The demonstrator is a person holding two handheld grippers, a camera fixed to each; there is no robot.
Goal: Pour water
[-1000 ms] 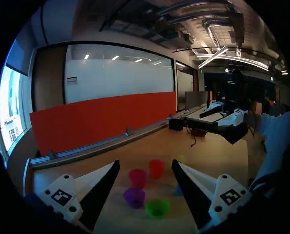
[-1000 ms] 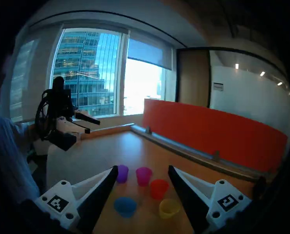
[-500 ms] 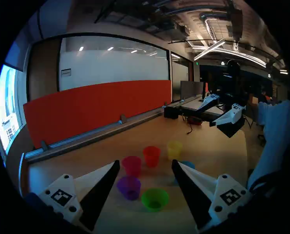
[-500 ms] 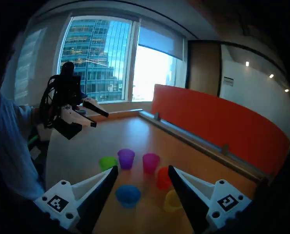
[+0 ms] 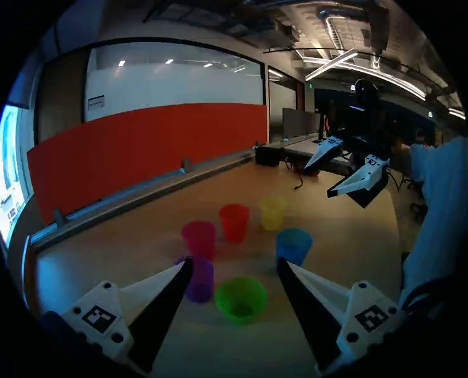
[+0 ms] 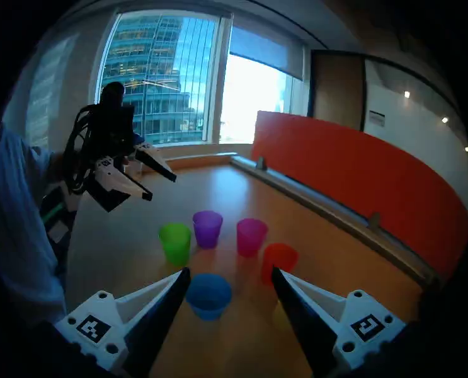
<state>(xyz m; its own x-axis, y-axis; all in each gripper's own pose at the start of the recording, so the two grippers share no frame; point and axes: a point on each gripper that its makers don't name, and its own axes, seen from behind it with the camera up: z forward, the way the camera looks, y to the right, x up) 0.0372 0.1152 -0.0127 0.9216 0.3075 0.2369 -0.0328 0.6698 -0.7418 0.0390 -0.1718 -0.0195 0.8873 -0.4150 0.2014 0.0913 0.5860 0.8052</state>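
Several small plastic cups stand upright in a cluster on the wooden table: magenta, red, yellow, blue, purple and green. My left gripper hovers open just before the green and purple cups, holding nothing. In the right gripper view, my right gripper is open above the blue cup, with green, purple, magenta and red cups beyond. Each view shows the other gripper, right and left, open in the air beside the cluster.
An orange partition and a metal rail run along the table's far edge. A person's pale sleeve is near the table's side. Large windows lie beyond. More desks stand behind the table.
Both views have tipped down and come nearer to the cups, which now look larger. Each far-off gripper has drawn closer to the cluster. Both grippers stay open.
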